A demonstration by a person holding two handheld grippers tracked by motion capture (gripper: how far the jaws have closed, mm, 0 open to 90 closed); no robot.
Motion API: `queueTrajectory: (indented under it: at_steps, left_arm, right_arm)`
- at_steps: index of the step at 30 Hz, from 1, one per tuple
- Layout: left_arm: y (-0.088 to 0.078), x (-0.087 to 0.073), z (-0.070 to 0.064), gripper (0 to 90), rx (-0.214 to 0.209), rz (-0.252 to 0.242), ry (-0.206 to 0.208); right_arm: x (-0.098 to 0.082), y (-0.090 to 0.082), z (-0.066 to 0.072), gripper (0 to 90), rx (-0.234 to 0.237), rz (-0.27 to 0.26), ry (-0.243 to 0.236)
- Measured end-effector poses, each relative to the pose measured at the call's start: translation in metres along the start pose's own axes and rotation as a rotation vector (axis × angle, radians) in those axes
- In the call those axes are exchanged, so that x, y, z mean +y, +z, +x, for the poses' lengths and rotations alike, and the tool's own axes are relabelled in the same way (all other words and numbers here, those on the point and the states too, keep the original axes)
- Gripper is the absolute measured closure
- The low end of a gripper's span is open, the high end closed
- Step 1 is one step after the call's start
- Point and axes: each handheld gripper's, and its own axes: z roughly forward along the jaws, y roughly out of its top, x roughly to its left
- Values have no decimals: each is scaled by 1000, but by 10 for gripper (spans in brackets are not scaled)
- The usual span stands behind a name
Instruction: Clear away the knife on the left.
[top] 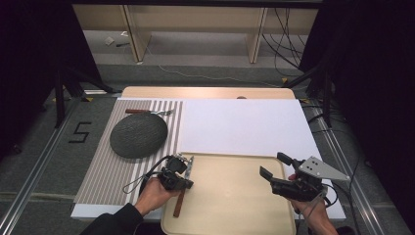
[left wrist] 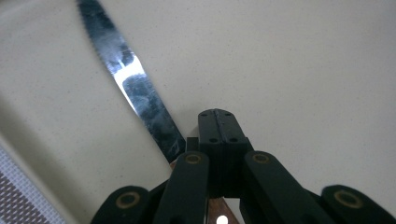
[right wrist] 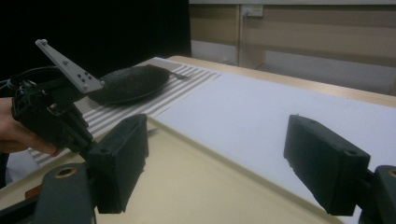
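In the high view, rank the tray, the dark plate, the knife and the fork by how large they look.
1. Tray, clearly largest.
2. Dark plate.
3. Knife and fork: both slim and alike in length; the left claw covers part of the knife, so I won't rank them.

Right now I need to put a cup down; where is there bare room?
The white board beyond the beige tray is bare. The tray's middle, between both tongs, is free. The striped mat is crowded up top by the dark round plate.
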Motion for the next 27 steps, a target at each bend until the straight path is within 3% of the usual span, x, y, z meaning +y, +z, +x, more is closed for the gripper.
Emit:
queueTrajectory:
  at_steps: [9, 27]
  left_arm:
    - [-5, -3, 6, 898, 2, 7, -25]
    - [-10, -8, 12, 898, -5, 34, -36]
  right_arm:
    - [0, 0, 0, 230, 2, 0, 1]
    - [0, -1, 0, 230, 3, -1, -2]
